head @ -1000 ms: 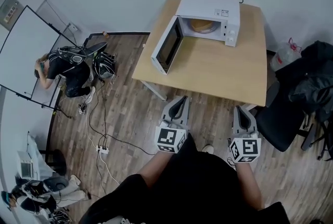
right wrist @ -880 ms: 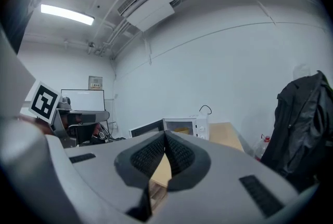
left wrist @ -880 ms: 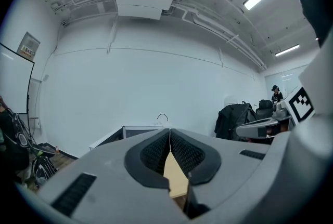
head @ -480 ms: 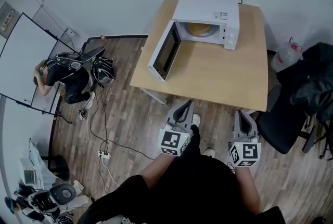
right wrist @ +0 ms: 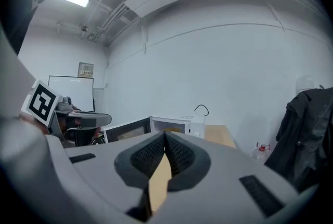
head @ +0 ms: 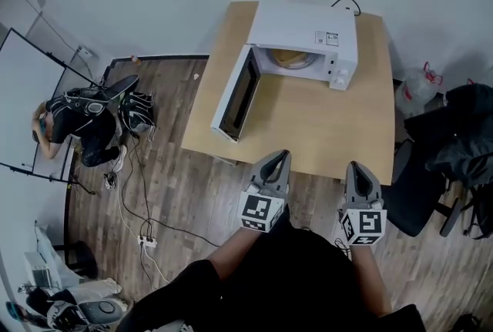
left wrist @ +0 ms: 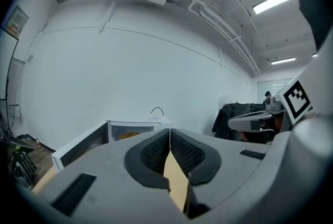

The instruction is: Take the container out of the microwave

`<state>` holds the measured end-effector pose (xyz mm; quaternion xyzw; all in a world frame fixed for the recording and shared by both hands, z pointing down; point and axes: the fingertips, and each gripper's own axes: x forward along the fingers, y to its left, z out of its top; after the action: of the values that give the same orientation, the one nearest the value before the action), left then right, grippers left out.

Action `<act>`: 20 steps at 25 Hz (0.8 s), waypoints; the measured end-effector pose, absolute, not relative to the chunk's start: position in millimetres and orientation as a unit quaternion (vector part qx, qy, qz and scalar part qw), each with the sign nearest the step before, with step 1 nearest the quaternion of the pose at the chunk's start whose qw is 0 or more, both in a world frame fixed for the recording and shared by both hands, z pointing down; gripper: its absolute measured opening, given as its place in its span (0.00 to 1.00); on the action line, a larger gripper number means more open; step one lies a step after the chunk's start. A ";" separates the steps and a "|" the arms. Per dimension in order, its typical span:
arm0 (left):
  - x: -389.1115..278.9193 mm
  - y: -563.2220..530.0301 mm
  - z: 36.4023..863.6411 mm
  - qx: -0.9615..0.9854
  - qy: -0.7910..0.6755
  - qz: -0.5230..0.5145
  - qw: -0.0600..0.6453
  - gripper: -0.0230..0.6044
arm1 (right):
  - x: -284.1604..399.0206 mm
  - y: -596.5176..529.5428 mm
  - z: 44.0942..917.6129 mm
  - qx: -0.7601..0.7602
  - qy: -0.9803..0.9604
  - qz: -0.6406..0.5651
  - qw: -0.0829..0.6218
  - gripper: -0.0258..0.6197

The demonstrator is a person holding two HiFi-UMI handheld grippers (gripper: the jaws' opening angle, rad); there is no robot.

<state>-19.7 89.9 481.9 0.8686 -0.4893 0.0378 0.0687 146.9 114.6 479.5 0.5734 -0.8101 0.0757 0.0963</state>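
Plainly, the step in hand is the reach: the left gripper (head: 281, 155) and right gripper (head: 356, 166) hover at the near edge of the tabletop (head: 323, 122), side by side, both aimed at the microwave (head: 308, 26). On each gripper the 2 fingers (left wrist: 153, 153) are pressed tight together with nothing between them.

The container (head: 289, 56) sits inside the microwave's cavity, well ahead of both sets of fingertips and a little left of the midline between them. The door (head: 235, 95) hangs wide, ahead and to the left of the left gripper's fingers.

To do this well, I judge that the fingers should spread before they cross the cavity's mouth, not inside it. The left gripper should pass to the right of the door's edge. Both should go in level and low, 1 on each side of the container, closing on its rim or wall.

The container looks low and round, lying flat on the cavity floor, so it shows no clear long axis; its broad face seems to point upward. Whether it has a handle or lid I cannot tell.
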 end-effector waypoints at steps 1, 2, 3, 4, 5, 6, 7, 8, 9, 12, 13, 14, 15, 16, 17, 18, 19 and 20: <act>-20.3 79.8 482.4 0.872 -0.483 0.038 0.072 0.06 | 145.2 103.2 477.3 0.576 -0.808 0.076 0.097 0.13; -21.7 70.0 482.9 0.874 -0.478 0.038 0.075 0.06 | 142.6 92.1 474.9 0.578 -0.806 0.077 0.097 0.13; -23.7 61.0 483.5 0.877 -0.473 0.040 0.078 0.06 | 139.4 81.6 472.4 0.580 -0.805 0.079 0.096 0.13; -25.9 52.5 484.1 0.879 -0.468 0.041 0.078 0.06 | 135.8 71.8 470.1 0.580 -0.805 0.080 0.096 0.13; -28.3 44.3 484.3 0.881 -0.464 0.042 0.078 0.06 | 131.7 62.7 468.0 0.580 -0.805 0.080 0.095 0.13; -31.5 36.0 484.3 0.883 -0.462 0.042 0.077 0.06 | 126.7 53.9 466.1 0.578 -0.807 0.078 0.096 0.13; -35.5 26.9 484.9 0.883 -0.461 0.042 0.077 0.06 | 121.1 45.0 464.8 0.576 -0.808 0.075 0.097 0.13; -40.2 17.0 486.3 0.882 -0.462 0.043 0.079 0.06 | 115.3 35.9 464.3 0.574 -0.809 0.073 0.099 0.13; -44.7 6.6 488.1 0.881 -0.463 0.043 0.084 0.06 | 109.6 26.7 464.6 0.573 -0.810 0.072 0.101 0.13; -55.1 -20.2 496.1 0.882 -0.456 0.047 0.107 0.06 | 93.4 2.0 468.0 0.571 -0.809 0.077 0.115 0.13; -58.2 -28.5 500.3 0.884 -0.452 0.051 0.109 0.06 | 88.7 -6.2 468.7 0.571 -0.809 0.077 0.119 0.13; -61.0 -37.3 505.0 0.885 -0.449 0.054 0.110 0.06 | 84.5 -14.9 469.0 0.572 -0.808 0.076 0.124 0.13; -63.4 -46.7 509.3 0.887 -0.445 0.057 0.110 0.06 | 81.0 -23.8 469.0 0.573 -0.806 0.074 0.127 0.13; -65.1 -55.7 512.8 0.889 -0.441 0.059 0.112 0.06 | 77.8 -31.9 468.7 0.575 -0.805 0.073 0.129 0.13; -66.0 -63.8 515.7 0.891 -0.436 0.062 0.113 0.06 | 74.9 -38.3 468.5 0.577 -0.803 0.072 0.130 0.13; -66.0 -70.8 518.0 0.894 -0.429 0.066 0.112 0.06 | 72.2 -43.2 468.5 0.580 -0.801 0.073 0.131 0.13; -65.1 -77.4 519.8 0.897 -0.423 0.072 0.110 0.06 | 69.7 -47.2 468.9 0.582 -0.799 0.074 0.133 0.13; -64.0 -84.2 521.0 0.899 -0.417 0.077 0.106 0.06 | 67.4 -51.2 469.5 0.583 -0.797 0.075 0.134 0.13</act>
<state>-64.0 -84.2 521.0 0.8992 -0.4173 0.0774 0.1061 67.4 -51.2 469.5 0.5833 -0.7975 0.0751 0.1345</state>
